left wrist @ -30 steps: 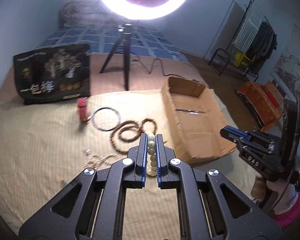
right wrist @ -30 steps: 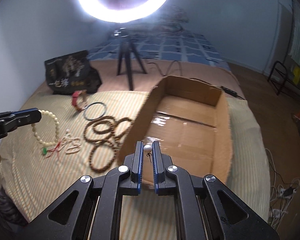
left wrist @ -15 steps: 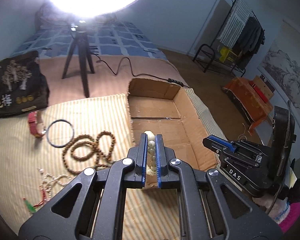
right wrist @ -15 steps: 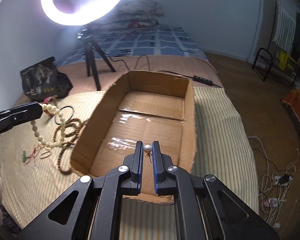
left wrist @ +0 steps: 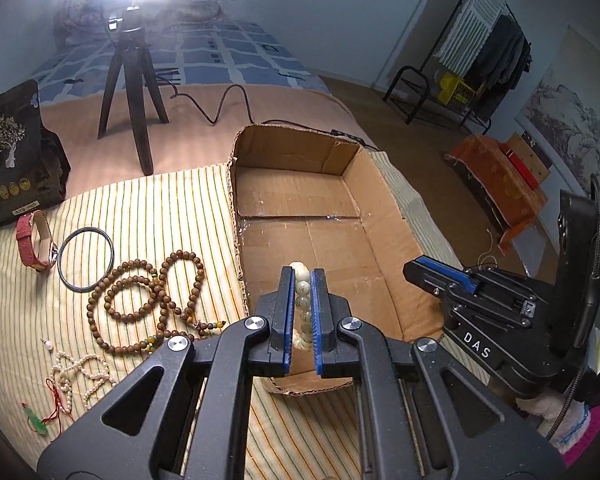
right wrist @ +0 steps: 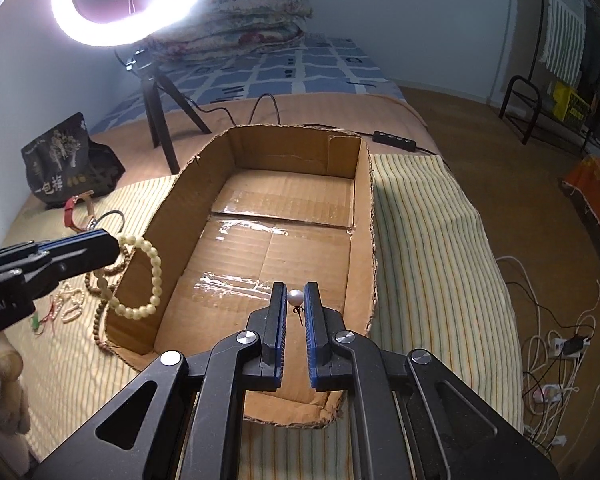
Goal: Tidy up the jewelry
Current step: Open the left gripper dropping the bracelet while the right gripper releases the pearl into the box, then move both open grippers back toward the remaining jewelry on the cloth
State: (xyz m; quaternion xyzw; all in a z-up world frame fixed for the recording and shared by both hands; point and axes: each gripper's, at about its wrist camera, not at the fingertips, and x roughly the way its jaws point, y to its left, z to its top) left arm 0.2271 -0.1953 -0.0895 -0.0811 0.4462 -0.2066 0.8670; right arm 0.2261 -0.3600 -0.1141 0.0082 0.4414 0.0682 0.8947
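A lit ring light (right wrist: pixel 132 0) is seen at eleven o'clock, with a clothes rack (left wrist: pixel 472 60) at two o'clock beyond the wooden floor (right wrist: pixel 480 128).

Necklaces (left wrist: pixel 148 300) left of box (left wrist: pixel 384 236) (on bedspread (left wrist: pixel 160 208))

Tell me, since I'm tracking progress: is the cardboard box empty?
Empty: the cardboard box shows only bare taped floor; the bracelet and pearl earring hang in the tongs.

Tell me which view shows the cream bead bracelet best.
The right wrist view: the cream bead bracelet hangs as a full loop from the left gripper, over the near left wall of the brown cardboard box. The left wrist view shows only a few beads between the closed jaws.
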